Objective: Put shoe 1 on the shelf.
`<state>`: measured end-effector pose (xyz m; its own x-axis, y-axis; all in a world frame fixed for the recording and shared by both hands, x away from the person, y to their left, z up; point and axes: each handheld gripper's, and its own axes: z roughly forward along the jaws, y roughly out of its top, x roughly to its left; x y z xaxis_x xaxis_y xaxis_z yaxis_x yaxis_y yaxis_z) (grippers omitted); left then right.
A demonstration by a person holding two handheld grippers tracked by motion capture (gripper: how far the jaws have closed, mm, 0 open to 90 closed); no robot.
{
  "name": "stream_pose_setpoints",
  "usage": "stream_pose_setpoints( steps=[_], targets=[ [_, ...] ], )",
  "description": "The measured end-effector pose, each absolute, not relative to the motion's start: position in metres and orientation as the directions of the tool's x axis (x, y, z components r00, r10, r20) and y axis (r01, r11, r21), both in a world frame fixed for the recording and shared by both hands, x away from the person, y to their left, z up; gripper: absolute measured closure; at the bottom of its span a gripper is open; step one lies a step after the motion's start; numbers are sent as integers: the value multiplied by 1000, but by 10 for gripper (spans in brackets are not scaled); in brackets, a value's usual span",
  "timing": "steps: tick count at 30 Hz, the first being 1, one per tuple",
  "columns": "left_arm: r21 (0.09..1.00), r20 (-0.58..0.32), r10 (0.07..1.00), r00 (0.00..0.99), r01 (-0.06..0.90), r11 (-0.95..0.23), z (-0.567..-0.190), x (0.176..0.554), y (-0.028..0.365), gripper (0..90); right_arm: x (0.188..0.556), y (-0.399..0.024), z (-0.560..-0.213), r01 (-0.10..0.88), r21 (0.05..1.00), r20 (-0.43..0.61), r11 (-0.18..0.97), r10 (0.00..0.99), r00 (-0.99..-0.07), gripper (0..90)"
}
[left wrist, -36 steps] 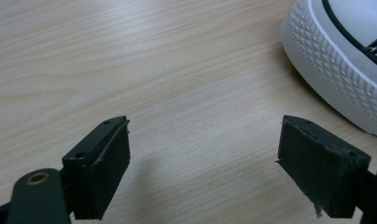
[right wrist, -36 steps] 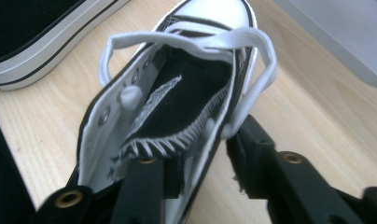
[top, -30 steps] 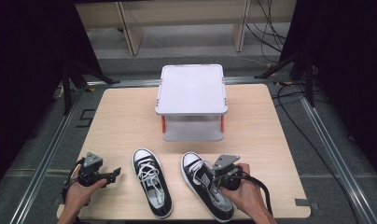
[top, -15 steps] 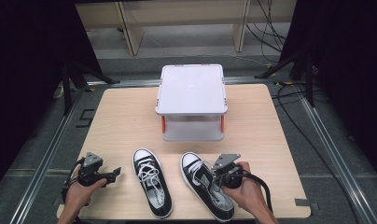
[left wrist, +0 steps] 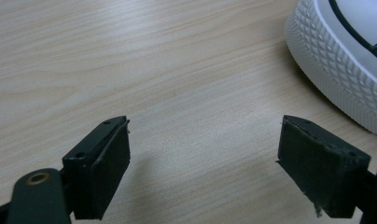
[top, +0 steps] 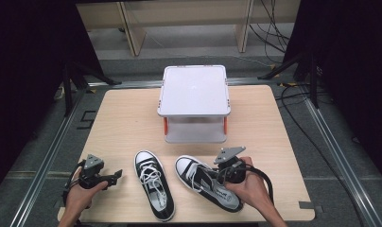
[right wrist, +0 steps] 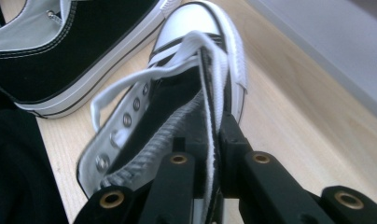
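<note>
on a pale wooden table [top: 127,118], two black canvas sneakers with white rubber toe caps lie side by side near the person's edge, in front of a white two-tier plastic stand with orange posts [top: 195,101]. the right gripper [top: 225,169] has just been closing and now pinches the right-hand sneaker [top: 205,187] — in the right gripper view its black jaws stand nearly together, with the side wall of the upper and a run of white lace [right wrist: 210,84] caught between them. that shoe's long axis runs on a slant, toe cap towards the stand and to the left, heel towards the person and to the right, so the grip sits on the shoe's right flank about midway along, with the toe pointing away from the jaws. the left-hand sneaker [top: 153,182] lies apart from it, toe away from the person, heel at the near edge. the left gripper [top: 114,177] rests low on the table just to that shoe's left, jaws wide apart and holding nothing, pointed across at the shoe; its own view shows the ribbed white toe bumper [left wrist: 338,70] just ahead and to one side. the left hand is the nearer one for that untouched shoe — judging by the layout, a short sideways reach would meet its flank.
</note>
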<state>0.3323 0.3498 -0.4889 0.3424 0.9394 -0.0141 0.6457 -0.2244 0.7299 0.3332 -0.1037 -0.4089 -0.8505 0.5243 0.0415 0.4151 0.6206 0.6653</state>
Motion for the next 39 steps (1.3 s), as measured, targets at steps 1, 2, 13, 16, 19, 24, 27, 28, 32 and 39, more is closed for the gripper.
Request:
stream_pose_setpoints(
  steps=[1, 2, 13, 16, 19, 24, 27, 28, 32, 39],
  targets=[
    [729, -13, 940, 342, 646, -225, -489, 333, 350, 166, 334, -103, -406, 410, 657, 36, 632, 517, -855, 862],
    [728, -10, 940, 341, 647, -227, -489, 333, 350, 166, 334, -102, -405, 405, 667, 33, 626, 518, -855, 862],
    [729, -10, 941, 338, 646, -225, -489, 333, 350, 167, 346, -106, -358, 375, 672, -13, 638, 517, -856, 864],
    [731, -13, 941, 339, 645, -222, -489, 333, 350, 167, 350, -103, -343, 357, 691, -23, 629, 513, -858, 864],
    [735, -23, 940, 340, 643, -215, -488, 333, 350, 167, 358, -97, -327, 350, 699, -13, 623, 500, -866, 865],
    [733, -21, 941, 339, 645, -216, -488, 332, 350, 167, 369, -85, -307, 353, 722, 31, 595, 481, -876, 864],
    [733, -21, 940, 340, 645, -217, -488, 332, 350, 167, 377, -79, -293, 370, 742, 80, 559, 474, -877, 865],
    [733, -21, 940, 340, 645, -217, -488, 332, 350, 167, 383, -74, -283, 384, 749, 102, 539, 479, -872, 865],
    [732, -20, 940, 342, 645, -219, -488, 332, 350, 167, 396, -67, -268, 373, 754, 90, 541, 477, -874, 865],
    [728, -22, 937, 348, 648, -223, -488, 332, 351, 167, 431, -57, -239, 422, 761, 91, 493, 562, -822, 865]
  ],
)
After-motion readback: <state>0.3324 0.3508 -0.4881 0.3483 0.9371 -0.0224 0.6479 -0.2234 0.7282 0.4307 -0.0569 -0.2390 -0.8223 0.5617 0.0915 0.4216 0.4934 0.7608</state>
